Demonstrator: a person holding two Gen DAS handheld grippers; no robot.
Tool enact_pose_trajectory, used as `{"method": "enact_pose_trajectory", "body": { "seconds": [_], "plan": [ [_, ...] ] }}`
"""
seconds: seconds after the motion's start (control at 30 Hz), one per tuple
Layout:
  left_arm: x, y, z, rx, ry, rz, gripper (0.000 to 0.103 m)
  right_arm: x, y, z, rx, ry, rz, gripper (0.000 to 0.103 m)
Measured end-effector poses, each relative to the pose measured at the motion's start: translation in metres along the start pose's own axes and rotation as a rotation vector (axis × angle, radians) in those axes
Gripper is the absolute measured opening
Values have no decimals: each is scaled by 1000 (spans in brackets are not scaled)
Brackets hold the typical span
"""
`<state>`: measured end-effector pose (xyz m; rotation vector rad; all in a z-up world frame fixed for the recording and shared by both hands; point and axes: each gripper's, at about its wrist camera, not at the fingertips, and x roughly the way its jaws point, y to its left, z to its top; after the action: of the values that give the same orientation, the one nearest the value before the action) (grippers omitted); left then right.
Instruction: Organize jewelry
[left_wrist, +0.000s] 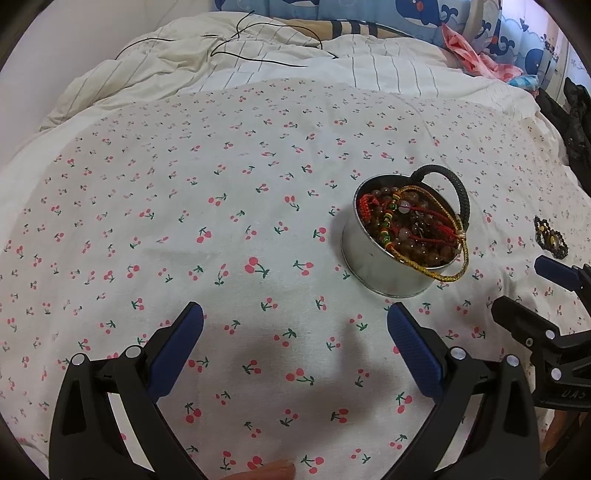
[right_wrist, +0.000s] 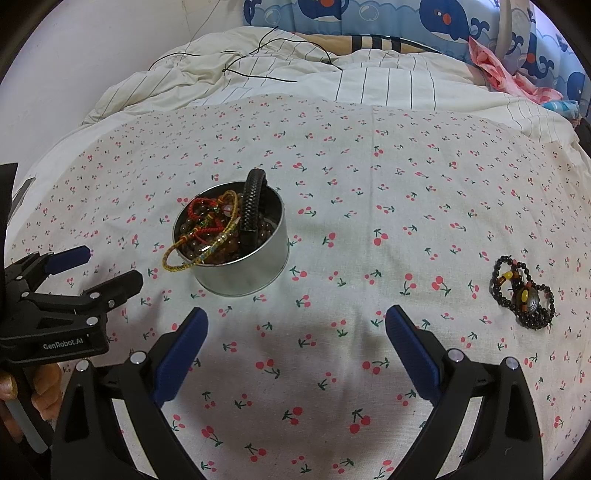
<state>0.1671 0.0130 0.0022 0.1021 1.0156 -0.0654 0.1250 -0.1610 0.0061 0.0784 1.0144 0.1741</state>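
we hold both the left gripper (left_wrist: 295, 317) and right gripper (right_wrist: 296, 319) spread and empty near the tin (right_wrist: 240, 273), which gathers bracelets; right of the tin, a black bead bracelet (right_wrist: 522, 291) lies loose, likely next.

Light: bright, even, soft.
Shadow: faint grey patch between the fingers.
Edges: fisheye bending, dark corners.
Focus: sharp.

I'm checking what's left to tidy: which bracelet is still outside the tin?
The black beaded bracelet with amber beads, lying on the cherry-print cloth right of the tin; the others are in the tin.
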Motion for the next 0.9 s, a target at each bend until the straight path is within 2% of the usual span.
{"method": "enact_pose_trajectory", "body": {
  "seconds": [0.33,0.47,0.57,0.9],
  "plan": [
    [-1,0,1,-5,1,3,96,1,0,0,-1,1,0,93],
    [3,3,1,-25,26,-16,96,1,0,0,-1,2,-1,93],
    [6,3,2,-27,51,-2,96,2,0,-2,0,4,-1,93],
    [2,-1,2,0,26,22,96,2,-1,-2,0,4,-1,93]
  ]
}}
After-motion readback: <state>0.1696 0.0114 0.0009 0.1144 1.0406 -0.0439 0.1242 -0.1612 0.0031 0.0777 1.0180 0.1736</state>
